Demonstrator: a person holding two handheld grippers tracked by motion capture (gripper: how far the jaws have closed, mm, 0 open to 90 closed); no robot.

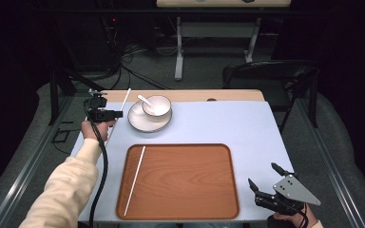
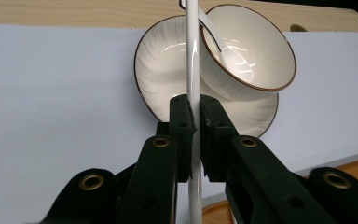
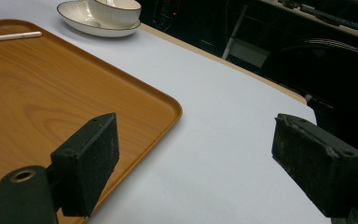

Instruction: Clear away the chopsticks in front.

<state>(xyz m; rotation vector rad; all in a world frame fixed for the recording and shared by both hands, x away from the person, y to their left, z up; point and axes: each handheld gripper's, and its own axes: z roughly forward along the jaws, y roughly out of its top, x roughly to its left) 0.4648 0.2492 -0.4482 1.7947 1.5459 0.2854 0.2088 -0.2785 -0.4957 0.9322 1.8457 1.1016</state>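
A white chopstick [image 2: 192,56] is clamped between the jaws of my left gripper [image 2: 193,100], which is shut on it. In the high view that gripper [image 1: 120,114] is held at the table's left, just left of a white plate [image 1: 135,121]. The plate carries a white bowl [image 1: 158,105] with a spoon [image 1: 145,99] in it. A second white chopstick [image 1: 135,180] lies along the left side of a brown wooden tray [image 1: 185,180]. My right gripper [image 1: 263,174] hovers open off the tray's near right corner with nothing between its jaws [image 3: 193,140].
A pale blue cover [image 1: 218,123] lies over the table, with a wooden strip [image 1: 209,95] along the far edge. Behind the far right corner stands a black chair [image 1: 266,76]. Cables run over the dark floor beyond.
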